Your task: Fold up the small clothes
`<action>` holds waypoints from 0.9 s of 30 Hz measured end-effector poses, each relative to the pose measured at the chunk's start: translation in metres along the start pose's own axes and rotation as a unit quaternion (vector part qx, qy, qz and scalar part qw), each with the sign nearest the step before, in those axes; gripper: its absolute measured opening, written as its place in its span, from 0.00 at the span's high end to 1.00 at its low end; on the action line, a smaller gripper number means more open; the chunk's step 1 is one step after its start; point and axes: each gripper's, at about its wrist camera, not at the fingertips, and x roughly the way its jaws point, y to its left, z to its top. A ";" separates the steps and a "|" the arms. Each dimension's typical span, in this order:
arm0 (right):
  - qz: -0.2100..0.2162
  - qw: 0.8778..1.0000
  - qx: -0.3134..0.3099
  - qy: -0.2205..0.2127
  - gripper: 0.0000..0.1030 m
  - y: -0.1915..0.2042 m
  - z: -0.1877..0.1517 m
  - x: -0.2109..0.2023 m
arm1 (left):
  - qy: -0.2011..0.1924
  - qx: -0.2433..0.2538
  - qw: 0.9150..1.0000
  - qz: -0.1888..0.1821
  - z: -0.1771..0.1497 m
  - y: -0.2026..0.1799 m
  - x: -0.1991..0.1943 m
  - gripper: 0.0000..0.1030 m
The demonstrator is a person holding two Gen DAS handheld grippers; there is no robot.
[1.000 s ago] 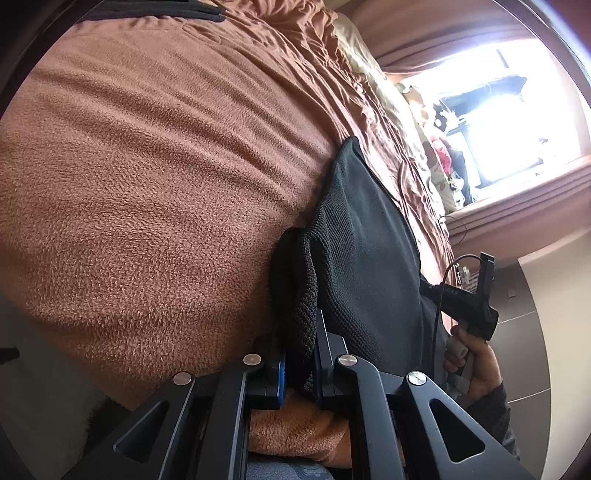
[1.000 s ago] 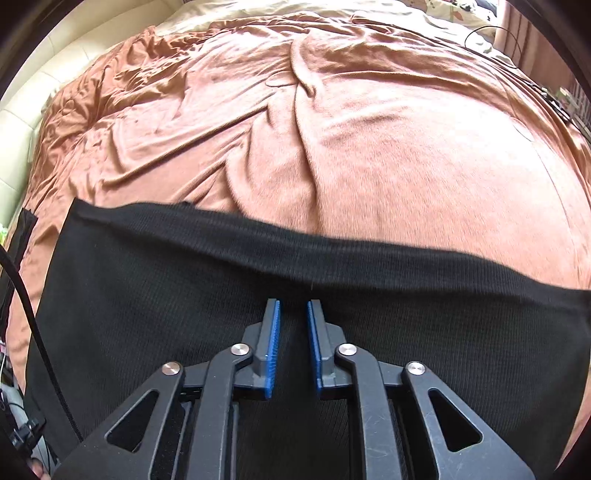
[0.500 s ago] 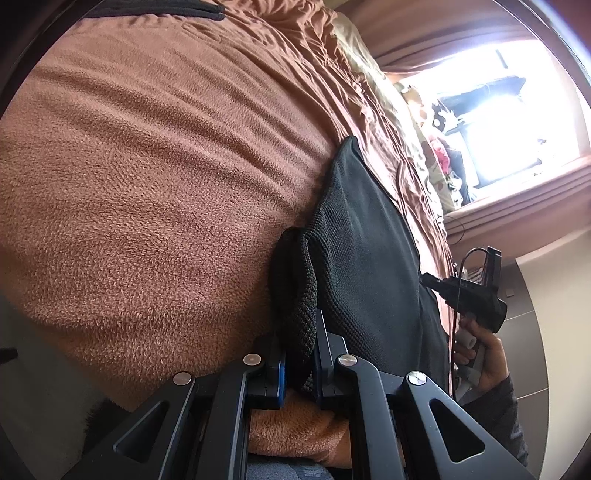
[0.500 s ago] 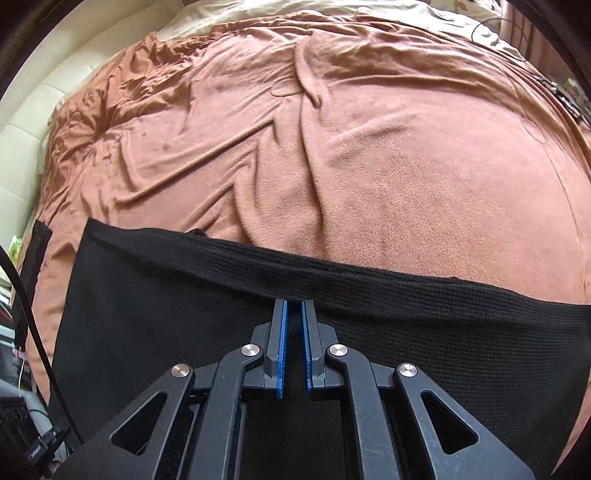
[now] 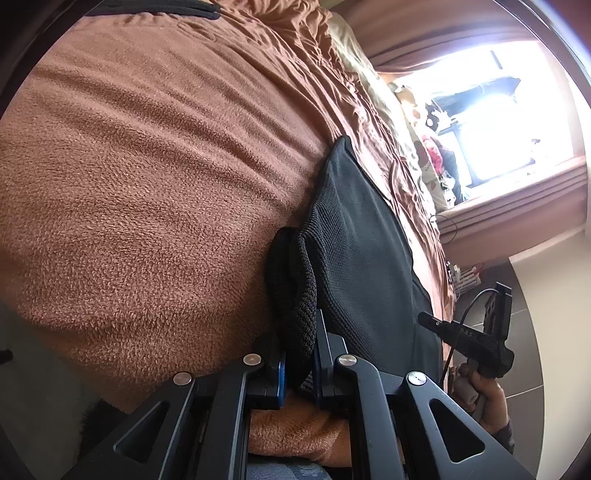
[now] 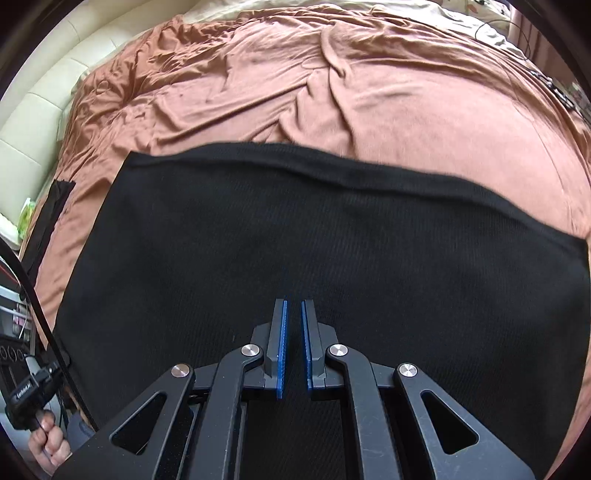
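A black knit garment (image 6: 295, 229) lies spread flat on a brown fleece blanket (image 6: 369, 92) that covers a bed. My left gripper (image 5: 298, 332) is shut on a bunched fold at one side edge of the garment (image 5: 362, 236), and the fold rises between its fingers. My right gripper (image 6: 293, 306) hovers over the near part of the garment. Its blue pads stand almost together with only a thin slit and no cloth visibly between them. The left wrist view also catches the right gripper (image 5: 430, 320), held by a hand (image 5: 487, 398) just beyond the garment's far side.
Another dark cloth (image 5: 155, 7) lies at the blanket's far end. A black strip (image 6: 59, 195) hangs at the bed's left side beside a cream padded headboard (image 6: 33, 118). A bright window (image 5: 498, 122) and cluttered shelves stand beyond the bed. A cable (image 6: 37, 306) runs past a hand (image 6: 51, 443).
The right gripper's jaws closed from a wider gap, and it drew back from the garment's far hem, so more black cloth shows. The left gripper kept its hold unmoved.
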 end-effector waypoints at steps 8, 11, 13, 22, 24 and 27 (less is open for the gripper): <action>-0.019 1.000 -0.022 -0.001 0.96 0.018 -0.044 -0.009 | 0.003 -0.004 1.000 -0.015 0.000 0.003 0.001 0.90; -0.020 0.999 -0.031 -0.002 0.96 0.026 -0.058 -0.015 | 0.002 -0.004 1.000 -0.018 -0.001 0.004 0.000 0.90; -0.014 0.999 -0.032 -0.001 0.96 0.028 -0.068 -0.018 | 0.001 -0.005 1.000 -0.021 -0.001 0.005 -0.001 0.90; 0.005 1.000 -0.030 -0.005 0.96 0.030 -0.107 -0.032 | 0.005 -0.007 1.000 -0.029 -0.003 0.008 -0.006 0.90; 0.012 1.000 -0.022 -0.006 0.96 0.028 -0.117 -0.038 | 0.005 -0.008 1.000 -0.029 -0.003 0.008 -0.006 0.90; 0.032 0.999 -0.001 -0.006 0.96 0.022 -0.129 -0.043 | 0.004 -0.006 1.000 -0.028 -0.004 0.006 -0.005 0.90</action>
